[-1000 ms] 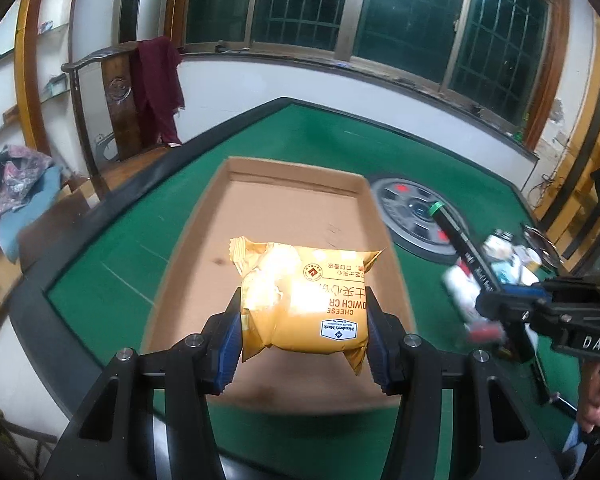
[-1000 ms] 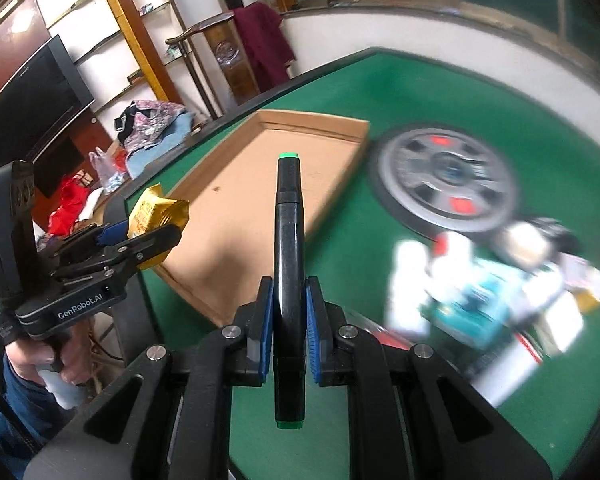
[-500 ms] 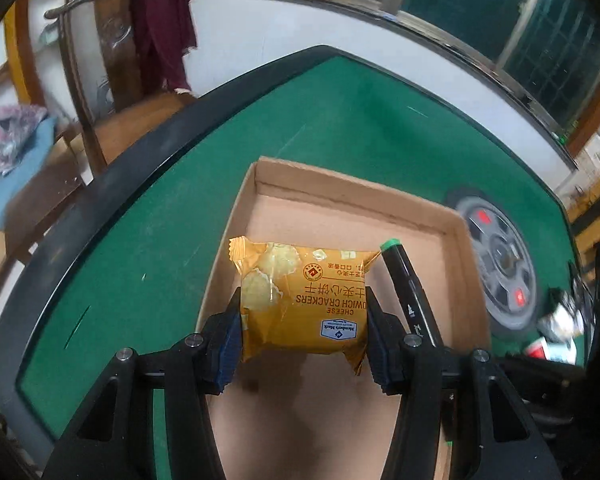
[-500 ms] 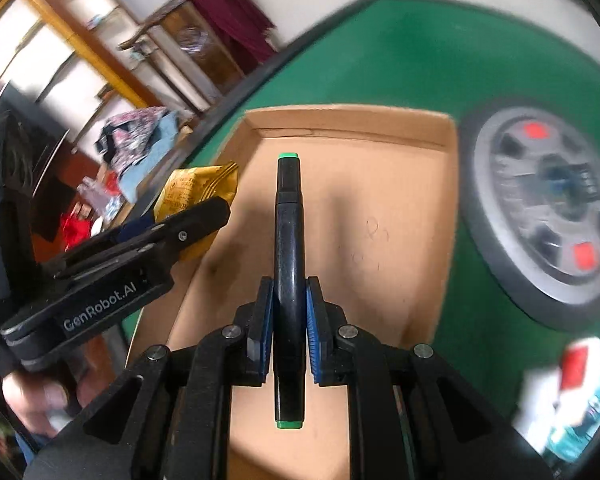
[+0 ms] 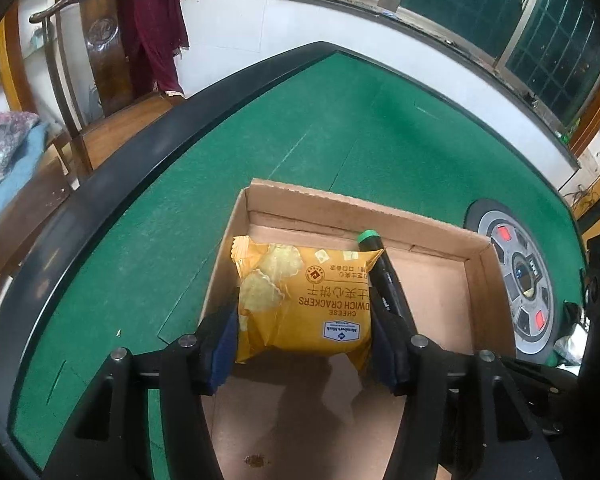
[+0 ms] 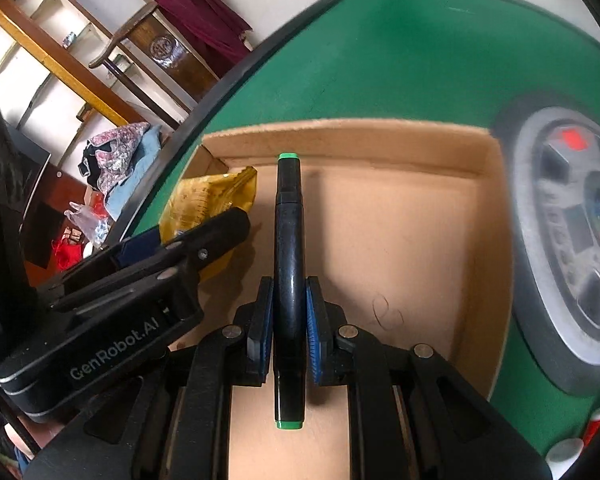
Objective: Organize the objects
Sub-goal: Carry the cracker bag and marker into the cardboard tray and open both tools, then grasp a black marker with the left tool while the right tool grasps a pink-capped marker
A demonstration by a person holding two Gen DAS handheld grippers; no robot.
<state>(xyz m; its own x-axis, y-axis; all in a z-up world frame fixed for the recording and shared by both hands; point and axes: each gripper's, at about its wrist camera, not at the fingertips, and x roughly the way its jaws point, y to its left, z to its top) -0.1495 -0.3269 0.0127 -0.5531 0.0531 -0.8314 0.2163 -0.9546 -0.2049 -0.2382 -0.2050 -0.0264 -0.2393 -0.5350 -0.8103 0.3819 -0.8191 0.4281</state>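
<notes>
My left gripper [image 5: 305, 322] is shut on a yellow packet of cheese sandwich crackers [image 5: 304, 300] and holds it above the left part of an open cardboard box [image 5: 478, 300]. My right gripper [image 6: 287, 322] is shut on a black marker with green ends [image 6: 287, 240], held over the box floor [image 6: 400, 248] and pointing at its far wall. The marker [image 5: 380, 270] shows just right of the packet in the left wrist view. The left gripper body [image 6: 132, 292] and the packet [image 6: 212, 204] show at the left of the right wrist view.
The box lies on a green felt table [image 5: 332, 128] with a black rim [image 5: 112, 188]. A round grey disc with red marks [image 5: 520, 280] is set in the table right of the box. A wooden chair with a maroon cloth [image 5: 152, 28] stands beyond the table.
Both grippers have moved forward and lower over the box, toward its far wall. The marker now sits close beside the packet. Both grips are unchanged.
</notes>
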